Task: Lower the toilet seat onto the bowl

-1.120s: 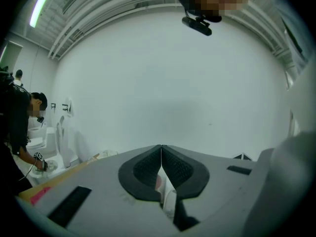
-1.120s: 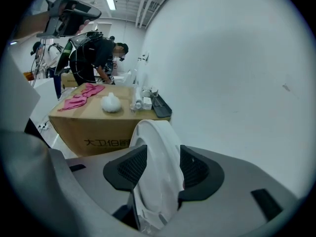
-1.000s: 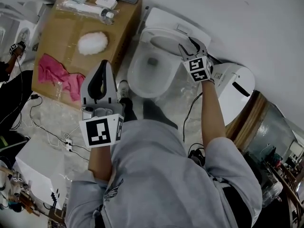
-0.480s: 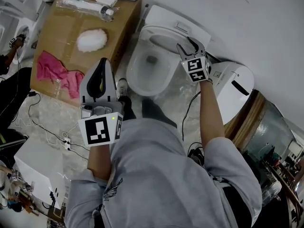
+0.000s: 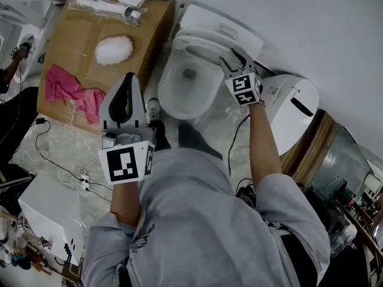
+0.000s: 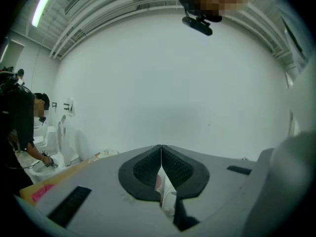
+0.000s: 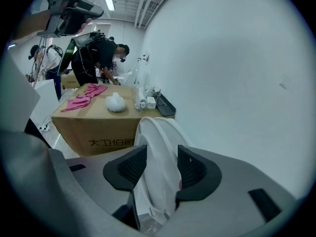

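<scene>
A white toilet bowl stands against the wall, and its seat is raised off the rim. My right gripper reaches over the bowl's right side and is shut on the seat's edge. In the right gripper view the white seat runs up between the two black pads, with my right gripper clamped on it; a second white arc, probably the lid, shows just behind. My left gripper is held in front of my body, left of the bowl, and is shut and empty. Its pads meet in the left gripper view.
A cardboard box stands left of the toilet and carries a pink cloth, a white fluffy wad and small packages. Another white fixture sits to the right. Cables run over the floor at the left. People work in the background.
My right gripper has shifted a little up and to the left with the seat edge in it. The left gripper has stayed where it was.
</scene>
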The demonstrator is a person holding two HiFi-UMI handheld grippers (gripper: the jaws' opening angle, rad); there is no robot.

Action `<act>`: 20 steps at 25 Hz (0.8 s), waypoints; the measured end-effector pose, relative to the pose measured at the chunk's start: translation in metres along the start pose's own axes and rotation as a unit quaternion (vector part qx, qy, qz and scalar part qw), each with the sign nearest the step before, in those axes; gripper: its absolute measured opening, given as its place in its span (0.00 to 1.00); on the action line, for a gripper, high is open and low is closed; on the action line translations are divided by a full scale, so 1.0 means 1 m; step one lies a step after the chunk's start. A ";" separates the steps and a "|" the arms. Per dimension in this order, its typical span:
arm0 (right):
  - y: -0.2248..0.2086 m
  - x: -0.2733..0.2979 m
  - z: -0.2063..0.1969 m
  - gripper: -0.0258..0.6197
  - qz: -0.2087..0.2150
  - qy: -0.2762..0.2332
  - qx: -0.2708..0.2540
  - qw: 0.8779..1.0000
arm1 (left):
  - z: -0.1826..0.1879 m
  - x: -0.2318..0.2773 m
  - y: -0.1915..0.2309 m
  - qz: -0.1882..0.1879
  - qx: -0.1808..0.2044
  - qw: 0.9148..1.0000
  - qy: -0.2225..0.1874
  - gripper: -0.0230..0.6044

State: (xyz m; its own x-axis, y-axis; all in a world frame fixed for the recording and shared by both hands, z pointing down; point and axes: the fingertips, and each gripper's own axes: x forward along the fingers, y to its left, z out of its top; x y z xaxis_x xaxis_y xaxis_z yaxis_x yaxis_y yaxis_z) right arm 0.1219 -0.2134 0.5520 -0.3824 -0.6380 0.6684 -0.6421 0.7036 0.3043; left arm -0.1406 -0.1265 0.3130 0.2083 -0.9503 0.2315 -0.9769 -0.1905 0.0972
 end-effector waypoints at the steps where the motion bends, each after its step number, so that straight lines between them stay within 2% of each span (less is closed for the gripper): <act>1: 0.002 -0.001 -0.001 0.33 -0.001 0.001 -0.002 1.000 | 0.000 -0.001 0.000 0.000 0.000 1.000 -0.001 0.04; 11: 0.020 -0.012 -0.003 0.27 -0.007 0.006 -0.012 1.000 | -0.002 -0.009 0.000 -0.006 -0.002 1.000 -0.003 0.04; 15: 0.024 -0.017 -0.004 0.20 -0.022 0.004 -0.014 1.000 | -0.002 -0.013 0.000 -0.007 -0.002 1.000 -0.005 0.04; 20: 0.033 -0.020 -0.009 0.17 -0.023 0.011 -0.018 1.000 | -0.004 -0.017 0.001 -0.007 -0.002 1.000 -0.004 0.04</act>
State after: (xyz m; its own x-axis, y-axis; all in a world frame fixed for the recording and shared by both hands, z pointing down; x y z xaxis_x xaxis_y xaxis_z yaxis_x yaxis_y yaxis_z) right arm 0.1136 -0.1747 0.5549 -0.3379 -0.6637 0.6673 -0.6340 0.6845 0.3598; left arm -0.1453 -0.1093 0.3134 0.2224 -0.9491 0.2230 -0.9735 -0.2037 0.1037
